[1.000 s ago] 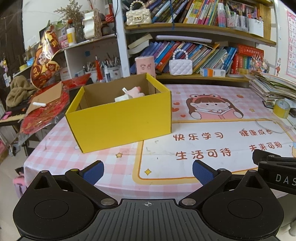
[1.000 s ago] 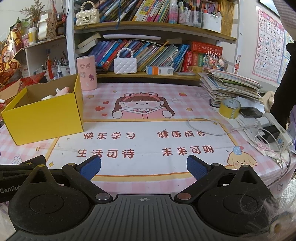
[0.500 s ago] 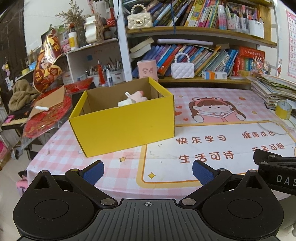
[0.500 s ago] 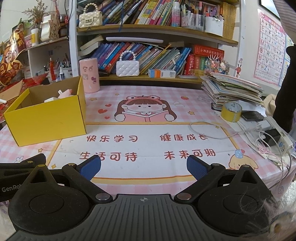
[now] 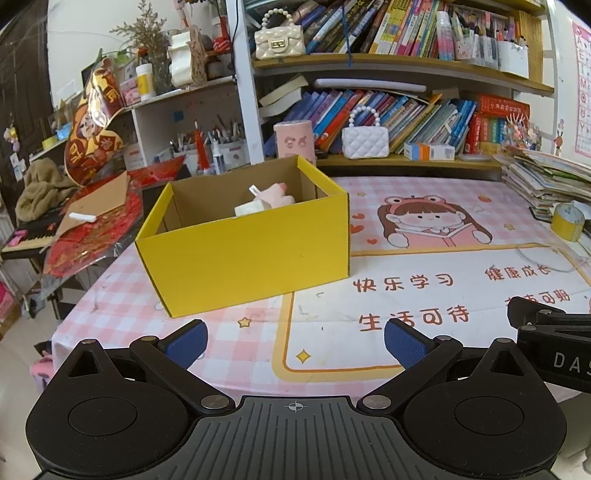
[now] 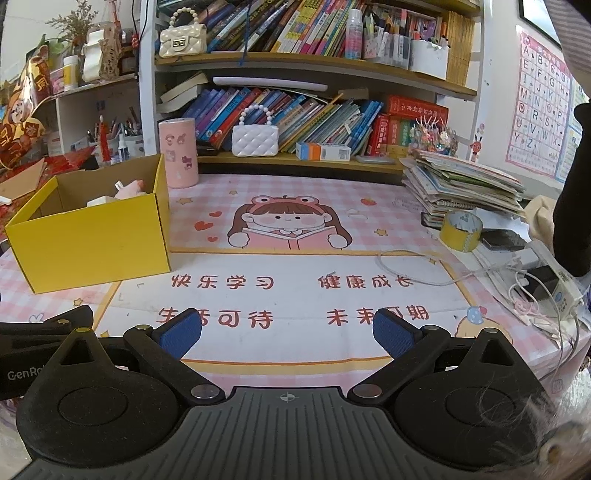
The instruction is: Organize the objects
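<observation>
Bookshelves (image 6: 314, 107) full of leaning books stand along the far edge of the surface (image 6: 369, 229), which is covered by a pink checked cloth with a printed mat showing a cartoon girl (image 6: 288, 221) and red Chinese characters. On the left part of the surface sits an open yellow cardboard box (image 5: 243, 247); inside it, toward the back, lie a pink soft item (image 5: 275, 194) and a white item (image 5: 249, 208), touching each other. Behind the box stands a pink cylinder container (image 6: 178, 153), and on the low shelf a white quilted purse (image 6: 255, 136) with a bead handle. A cream purse (image 6: 182, 35) is on the upper shelf. At the right side are a stack of papers and booklets (image 6: 465, 184), a roll of yellow tape (image 6: 461, 230) just beside it, and white cables (image 6: 424, 273) leading to a power strip (image 6: 554, 280). An alphabet poster (image 6: 543, 114) hangs on the right wall. The left hand-held gripper (image 5: 293, 339) is spread wide and holds nothing, over the near edge in front of the box. The right hand-held gripper (image 6: 286, 330) is also spread wide and empty, over the printed mat.
</observation>
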Available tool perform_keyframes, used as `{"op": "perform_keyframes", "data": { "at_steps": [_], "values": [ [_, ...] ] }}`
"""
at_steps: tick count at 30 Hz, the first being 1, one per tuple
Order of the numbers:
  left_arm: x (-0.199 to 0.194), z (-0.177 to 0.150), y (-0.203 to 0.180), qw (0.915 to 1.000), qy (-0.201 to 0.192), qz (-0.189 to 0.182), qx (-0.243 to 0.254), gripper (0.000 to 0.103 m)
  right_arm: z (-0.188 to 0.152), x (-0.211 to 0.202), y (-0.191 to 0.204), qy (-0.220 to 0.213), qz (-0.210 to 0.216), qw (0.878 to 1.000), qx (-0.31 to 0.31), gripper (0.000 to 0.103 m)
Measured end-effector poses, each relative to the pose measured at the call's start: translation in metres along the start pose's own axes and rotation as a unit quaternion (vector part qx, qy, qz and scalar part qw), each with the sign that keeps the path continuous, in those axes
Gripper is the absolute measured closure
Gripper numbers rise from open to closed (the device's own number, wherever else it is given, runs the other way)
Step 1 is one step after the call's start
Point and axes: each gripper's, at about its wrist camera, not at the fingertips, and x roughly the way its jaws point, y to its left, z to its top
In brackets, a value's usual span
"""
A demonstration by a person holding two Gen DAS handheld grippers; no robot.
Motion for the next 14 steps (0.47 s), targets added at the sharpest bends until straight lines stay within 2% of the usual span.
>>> {"op": "perform_keyframes", "data": {
  "at_steps": [14],
  "values": [
    [0.009,0.002,0.011,0.9994,0.006,-0.019,-0.030,0.000,0.002,0.007,0.004,0.005,0.003,1.000,-0.005,0.003]
  ]
}}
